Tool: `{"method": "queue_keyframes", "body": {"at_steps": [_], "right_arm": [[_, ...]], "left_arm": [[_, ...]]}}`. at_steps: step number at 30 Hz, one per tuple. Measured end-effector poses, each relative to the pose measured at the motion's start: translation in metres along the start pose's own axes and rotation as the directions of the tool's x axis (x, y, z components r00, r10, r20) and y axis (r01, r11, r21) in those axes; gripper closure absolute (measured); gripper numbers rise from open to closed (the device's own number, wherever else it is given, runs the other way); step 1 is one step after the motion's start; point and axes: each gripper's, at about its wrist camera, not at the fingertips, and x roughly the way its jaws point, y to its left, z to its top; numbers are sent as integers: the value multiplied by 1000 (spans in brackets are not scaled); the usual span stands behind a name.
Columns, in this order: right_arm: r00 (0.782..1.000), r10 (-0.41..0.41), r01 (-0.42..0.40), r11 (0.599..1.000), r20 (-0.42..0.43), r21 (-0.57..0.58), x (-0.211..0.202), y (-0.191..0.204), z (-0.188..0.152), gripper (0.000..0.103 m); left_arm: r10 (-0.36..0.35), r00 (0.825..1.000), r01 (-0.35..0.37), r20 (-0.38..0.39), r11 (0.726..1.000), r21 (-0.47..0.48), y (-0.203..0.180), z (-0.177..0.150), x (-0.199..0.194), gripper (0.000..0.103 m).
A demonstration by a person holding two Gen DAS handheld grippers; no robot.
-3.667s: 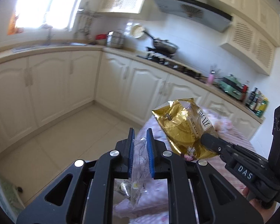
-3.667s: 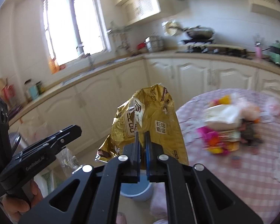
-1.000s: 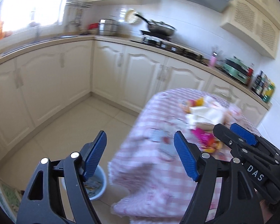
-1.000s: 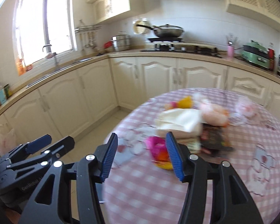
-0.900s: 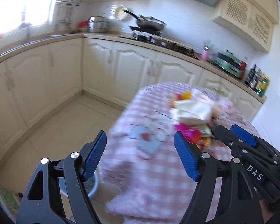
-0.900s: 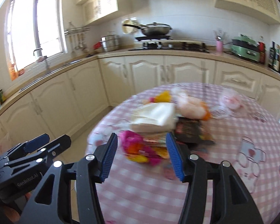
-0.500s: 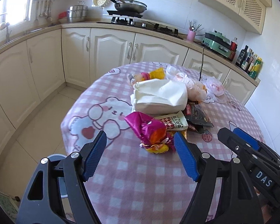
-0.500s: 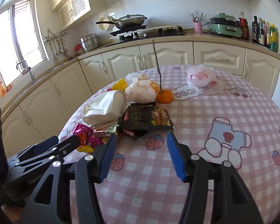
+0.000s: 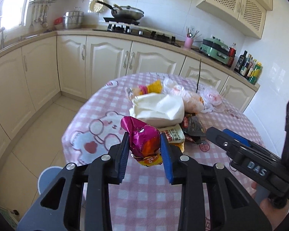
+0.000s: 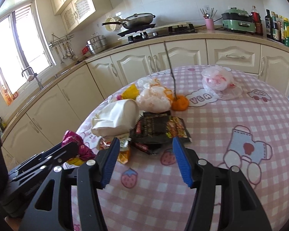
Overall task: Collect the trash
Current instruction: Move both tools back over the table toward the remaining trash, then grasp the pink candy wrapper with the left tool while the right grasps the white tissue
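Your left gripper [image 9: 144, 150] is closing on the magenta wrapper [image 9: 142, 140] near the table [image 9: 98, 104] edge; squeeze until it holds, then lift. Your right gripper [image 10: 144, 157] hangs wide, empty, before the black packet [image 10: 158, 129].

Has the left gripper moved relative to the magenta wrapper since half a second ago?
Yes. The left gripper has advanced toward the trash pile on the table; its jaws, wide apart and short of the magenta wrapper then, are closing with it between them.
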Motion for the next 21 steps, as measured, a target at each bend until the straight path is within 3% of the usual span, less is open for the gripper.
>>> {"method": "queue_keyframes", "body": {"at_steps": [5, 7, 14, 15, 17, 21], "right_arm": [[999, 50, -50, 999, -19, 6, 19, 16, 15, 46], [997, 69, -68, 998, -27, 14, 29, 22, 23, 46], [999, -6, 6, 1000, -36, 10, 61, 36, 41, 47], [999, -8, 8, 1000, -51, 8, 68, 37, 42, 51], [996, 12, -12, 1000, -85, 4, 77, 37, 38, 72], [998, 4, -7, 999, -60, -54, 72, 44, 35, 76]], "left_arm": [[12, 999, -11, 44, 999, -36, 20, 11, -13, 74], [60, 996, -57, 60, 997, -51, 32, 14, -14, 74], [111, 993, -105, 49, 989, -100, 61, 21, -1, 74], [108, 993, -102, 47, 990, -102, 62, 21, 0, 74], [102, 994, -97, 45, 990, -105, 65, 21, 2, 74], [82, 996, -76, 47, 990, -117, 70, 20, 3, 74]]}}
